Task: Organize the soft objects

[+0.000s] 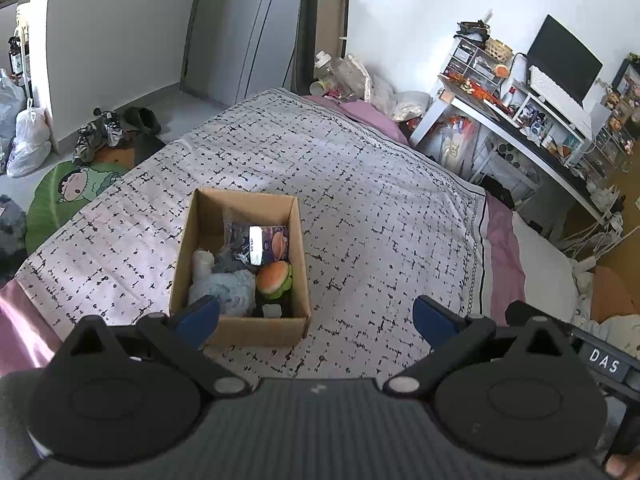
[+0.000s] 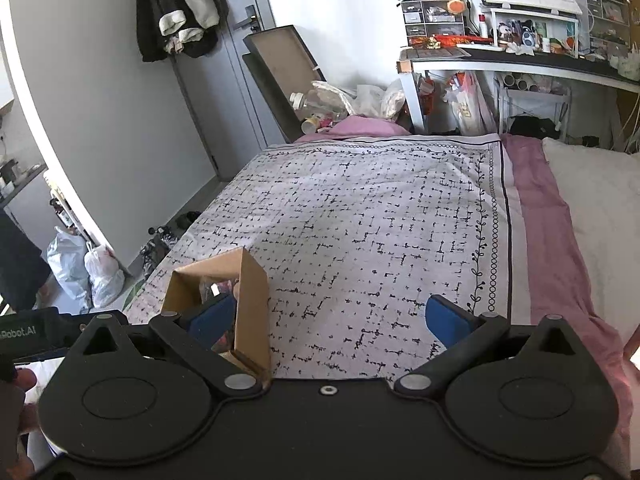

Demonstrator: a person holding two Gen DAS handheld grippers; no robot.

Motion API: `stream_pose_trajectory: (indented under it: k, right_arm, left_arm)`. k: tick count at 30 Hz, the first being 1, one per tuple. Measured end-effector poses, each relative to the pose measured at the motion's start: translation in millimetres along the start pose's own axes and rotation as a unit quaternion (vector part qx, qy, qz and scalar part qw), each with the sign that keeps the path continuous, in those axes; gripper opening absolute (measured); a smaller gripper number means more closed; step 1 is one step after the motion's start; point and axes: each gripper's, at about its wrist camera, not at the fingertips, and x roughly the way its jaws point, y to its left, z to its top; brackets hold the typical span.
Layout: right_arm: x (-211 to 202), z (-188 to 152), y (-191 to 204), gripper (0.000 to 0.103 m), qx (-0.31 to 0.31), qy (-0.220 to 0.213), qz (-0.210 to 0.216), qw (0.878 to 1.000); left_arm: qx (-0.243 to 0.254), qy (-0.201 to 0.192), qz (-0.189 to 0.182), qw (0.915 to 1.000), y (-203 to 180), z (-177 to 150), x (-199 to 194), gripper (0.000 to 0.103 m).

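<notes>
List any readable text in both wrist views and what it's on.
"DAS": white label on the black gripper body, left wrist view.
"Robot.AI", start cut off: black gripper body, right wrist view.
Print on the purple packet in the cardboard box: too small to read.

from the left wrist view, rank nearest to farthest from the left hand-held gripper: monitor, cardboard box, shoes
1. cardboard box, on the bed just beyond the left hand-held gripper, left of centre
2. shoes, on the floor past the bed, far left
3. monitor, on the desk, far right
</notes>
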Motion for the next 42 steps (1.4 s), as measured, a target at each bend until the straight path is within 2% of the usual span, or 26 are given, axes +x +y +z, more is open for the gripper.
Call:
stream_pose_trajectory:
  k: [4,23,42]
  right_arm:
    - [-10,-5,0,0.103,-0.013,-0.002,-0.007,1.000]
    - [-45,-17,-15,0.103,-0.023,-0.009,-0.009,1.000]
    - [-56,-23,-5,0.103,-0.043,0.008,-0.024,0.999]
  left_arm:
    - [0.006,-0.002,-0.005,1.0000,-2,-8,-6,0.102]
    - [0.092,-0.017,-0.007,0.9956,-28,-35,-27,0.102]
    - [0.107,-0.025,-0.010,0.9939,-30,-43,-43,0.102]
